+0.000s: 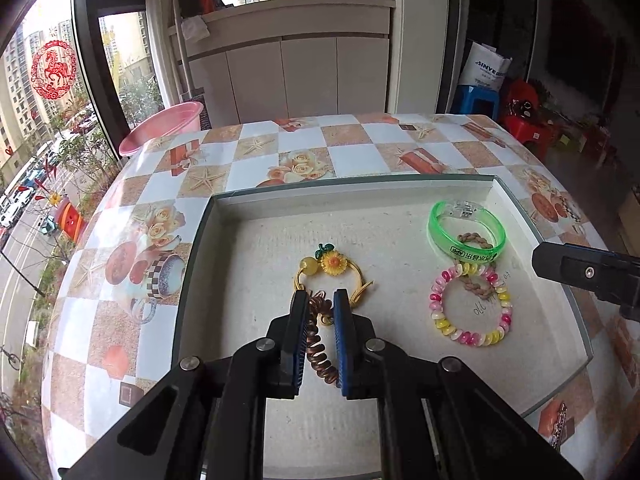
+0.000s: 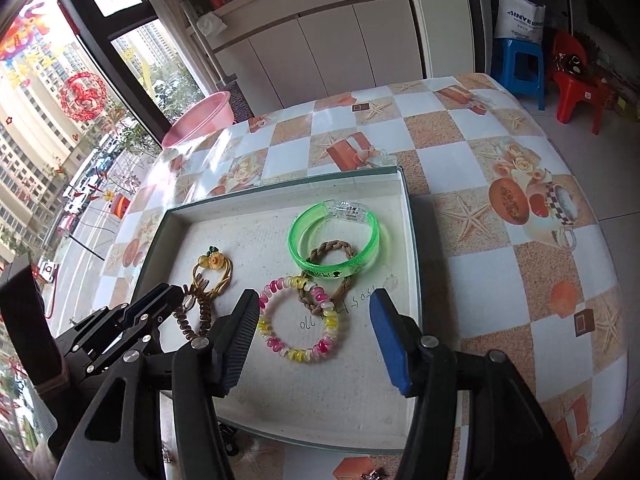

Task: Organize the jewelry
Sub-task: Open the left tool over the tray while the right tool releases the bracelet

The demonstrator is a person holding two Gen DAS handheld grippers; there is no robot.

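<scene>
A shallow white-lined tray (image 1: 352, 184) (image 2: 280, 192) lies on the table. My left gripper (image 1: 320, 296) (image 2: 160, 300) is shut on a brown coil hair tie (image 1: 318, 348) (image 2: 204, 316) over the tray's left part, just in front of a gold ring with a sunflower charm (image 1: 334, 264) (image 2: 216, 260). My right gripper (image 2: 316, 296) is open above a pink-and-yellow coil bracelet (image 1: 472, 338) (image 2: 296, 354), touching nothing. Behind that bracelet a green bangle (image 1: 472, 254) (image 2: 332, 271) overlaps a brown braided band (image 1: 476, 240) (image 2: 330, 246). One right finger (image 1: 560, 260) shows at the left wrist view's edge.
The table wears a checked cloth (image 1: 360, 140) (image 2: 440, 140) around the tray. A small metal piece (image 1: 558, 428) lies on the cloth by the near right edge. A pink basin (image 1: 160, 128) (image 2: 200, 120) stands beyond the far left corner, with a blue stool (image 2: 520, 64) and red chair (image 2: 576, 80) at far right.
</scene>
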